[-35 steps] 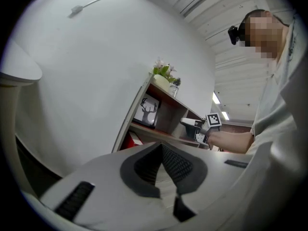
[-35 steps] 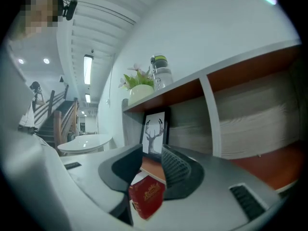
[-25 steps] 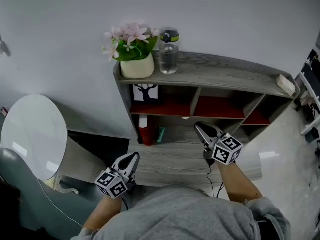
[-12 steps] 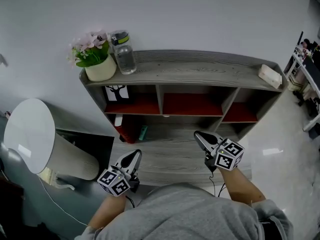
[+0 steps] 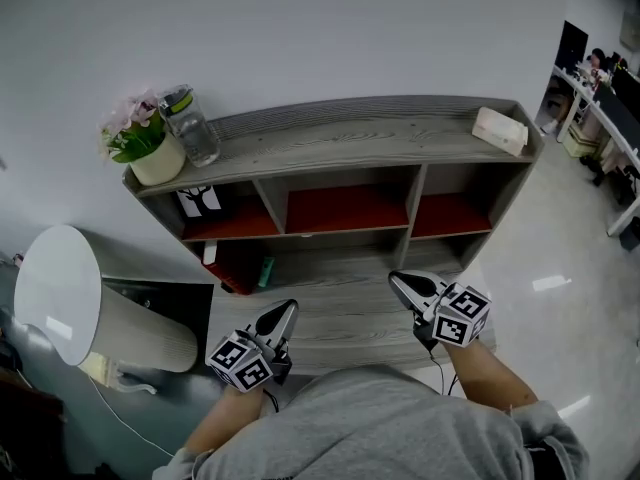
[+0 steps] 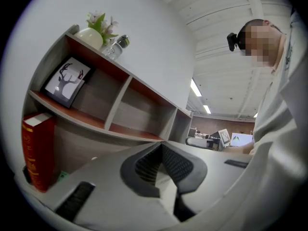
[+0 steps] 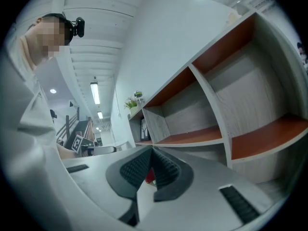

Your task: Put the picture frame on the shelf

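Observation:
The picture frame point(image 5: 198, 201), white with a black tree drawing, stands in the leftmost red-floored compartment of the grey wooden shelf point(image 5: 350, 133). It also shows in the left gripper view, where the picture frame point(image 6: 66, 82) leans against the compartment's back. My left gripper point(image 5: 285, 313) hovers in front of the shelf's low front board, shut and empty. My right gripper point(image 5: 397, 280) is held further right, level, also shut with nothing between its pads. In both gripper views the jaws meet at the tips, left gripper point(image 6: 161, 143) and right gripper point(image 7: 151, 149).
On the shelf top stand a flower pot point(image 5: 150, 153), a water bottle point(image 5: 190, 128) and a white box point(image 5: 500, 130). A red book point(image 6: 37, 150) stands in the lower left compartment. A round white lampshade point(image 5: 55, 288) is at the left; office desks point(image 5: 610, 98) lie far right.
The shelf and everything on it have slid left in the head view as the person moved right along it. Both grippers went along and stay shut and empty.

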A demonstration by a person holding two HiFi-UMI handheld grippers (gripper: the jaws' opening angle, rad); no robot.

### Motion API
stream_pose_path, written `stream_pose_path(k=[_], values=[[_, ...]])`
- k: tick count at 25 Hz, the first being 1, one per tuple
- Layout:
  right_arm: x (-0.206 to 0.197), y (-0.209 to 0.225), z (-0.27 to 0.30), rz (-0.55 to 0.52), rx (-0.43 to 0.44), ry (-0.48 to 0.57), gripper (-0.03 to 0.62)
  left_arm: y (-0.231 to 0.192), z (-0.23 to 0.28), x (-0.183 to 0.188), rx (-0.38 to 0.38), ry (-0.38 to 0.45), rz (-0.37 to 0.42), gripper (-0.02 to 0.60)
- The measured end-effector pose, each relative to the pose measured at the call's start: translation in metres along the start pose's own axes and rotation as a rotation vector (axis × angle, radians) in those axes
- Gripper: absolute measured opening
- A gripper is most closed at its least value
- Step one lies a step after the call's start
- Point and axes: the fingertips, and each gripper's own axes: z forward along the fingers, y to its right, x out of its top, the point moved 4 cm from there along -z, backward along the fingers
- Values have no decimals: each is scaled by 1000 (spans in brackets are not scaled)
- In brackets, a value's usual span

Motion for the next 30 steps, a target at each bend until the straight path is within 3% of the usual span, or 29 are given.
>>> stream_pose_path(k=[13, 30], values=[[-27, -10, 3, 76, -86, -38, 14, -10, 19, -6, -141, -68, -18, 8], [-22, -7, 15, 24, -66, -75, 9, -17, 10, -8, -106, -50, -20, 8]])
